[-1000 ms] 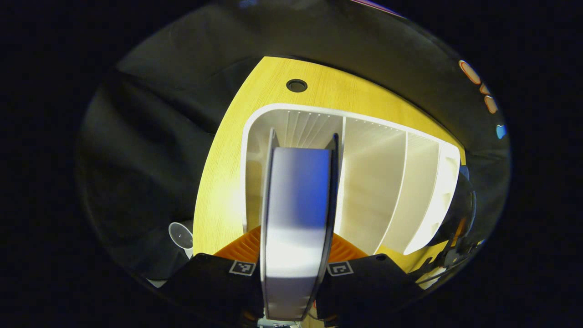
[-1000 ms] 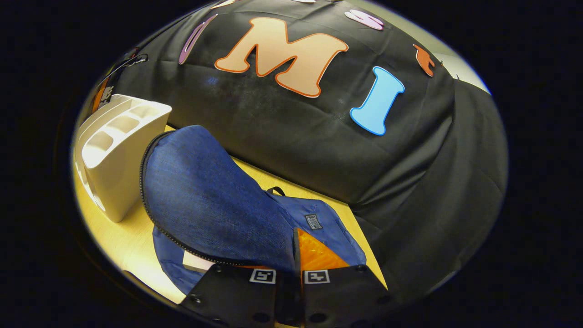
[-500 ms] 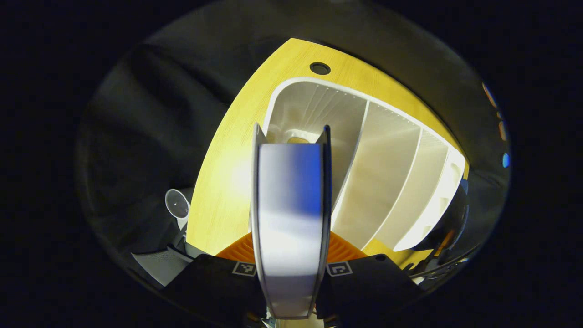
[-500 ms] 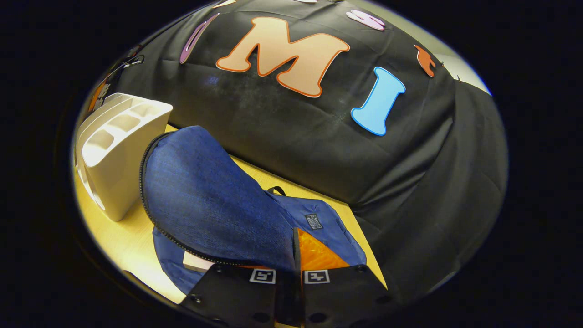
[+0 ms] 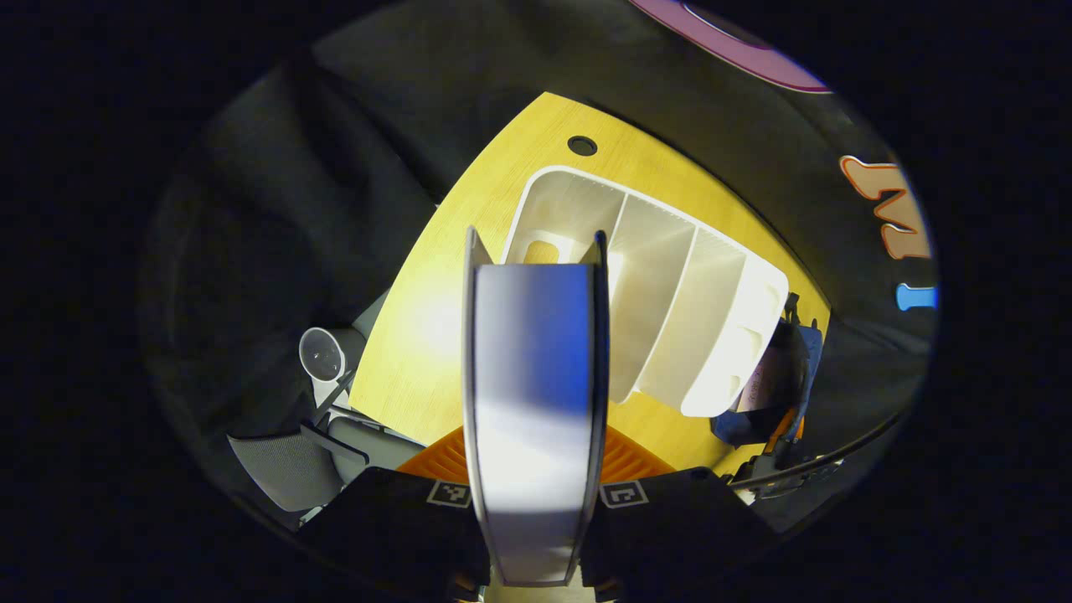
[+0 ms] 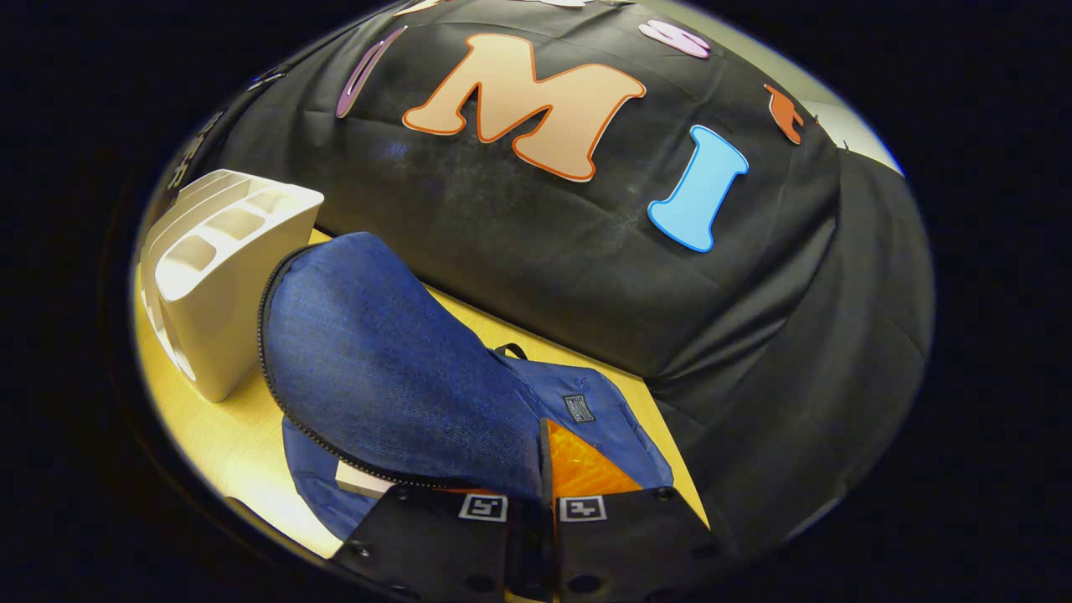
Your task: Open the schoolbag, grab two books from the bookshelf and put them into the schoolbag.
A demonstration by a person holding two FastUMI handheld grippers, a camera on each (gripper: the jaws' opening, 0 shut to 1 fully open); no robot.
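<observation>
The yellow wooden table (image 5: pixel 502 209) carries the white bookshelf (image 5: pixel 670 285) at its left end and the blue schoolbag (image 6: pixel 377 368) just right of it. In the right gripper view, the right gripper (image 6: pixel 533 502) pinches the bag's raised flap (image 6: pixel 368 352), holding it open over a book (image 6: pixel 360 481) inside. In the left gripper view, the left gripper (image 5: pixel 534 494) clamps a second book (image 5: pixel 534 377) edge-on, above the near side of the shelf.
</observation>
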